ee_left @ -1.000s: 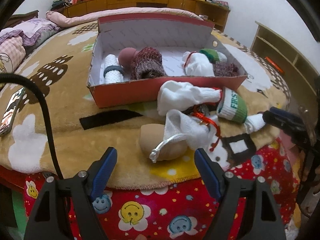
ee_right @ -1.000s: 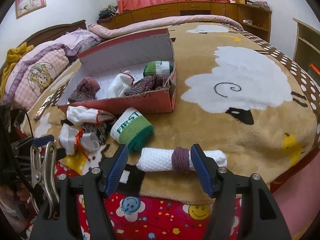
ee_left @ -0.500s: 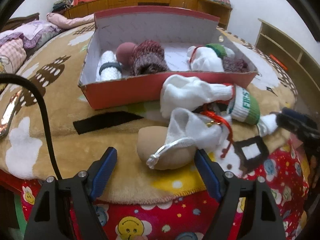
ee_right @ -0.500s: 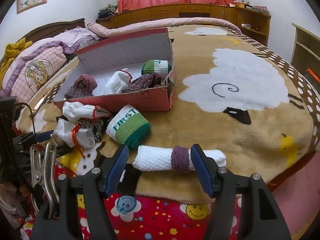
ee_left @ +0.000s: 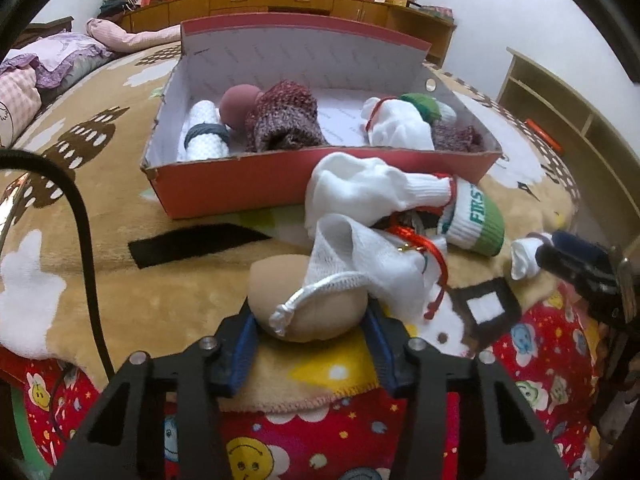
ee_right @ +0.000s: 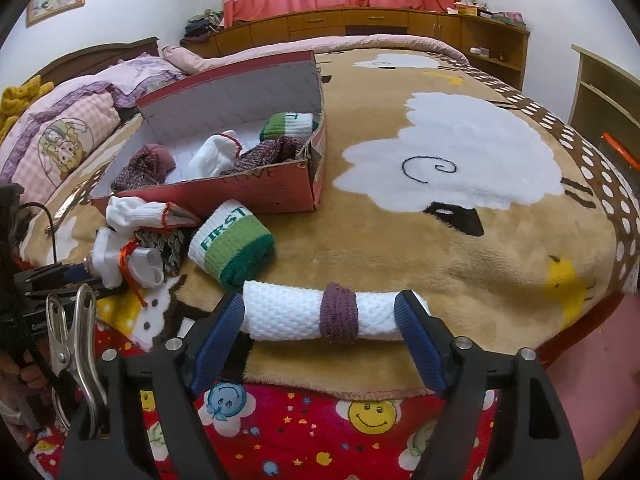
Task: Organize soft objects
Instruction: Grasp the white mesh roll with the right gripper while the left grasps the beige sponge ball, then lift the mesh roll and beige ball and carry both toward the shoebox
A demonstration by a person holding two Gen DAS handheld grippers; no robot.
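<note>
A beige sock ball [ee_left: 316, 316] lies near the bed's front edge, partly draped by a white mesh sock [ee_left: 360, 256]. My left gripper [ee_left: 310, 318] is closing on the ball, and both blue pads touch its sides. A white roll with a purple band [ee_right: 288, 312] lies crosswise between the fingers of my right gripper [ee_right: 320, 300]. Its jaws are opening and the pads stand off the roll. The red shoebox [ee_left: 240, 188] behind holds several rolled socks. Against its front wall lie white socks [ee_left: 360, 192] and a green "FIRST" roll [ee_left: 476, 220].
A black cable [ee_left: 86, 240] hangs at the left. A metal clip [ee_right: 76, 340] hangs beside my right gripper. The bed's edge with the red cartoon sheet [ee_left: 320, 440] is just below the fingers. Pillows [ee_right: 60, 140] sit at the far left, wooden shelves [ee_left: 560, 120] at the right.
My left gripper has moved forward over the beige ball and its jaws have narrowed onto it. My right gripper's jaws have widened around the white roll.
</note>
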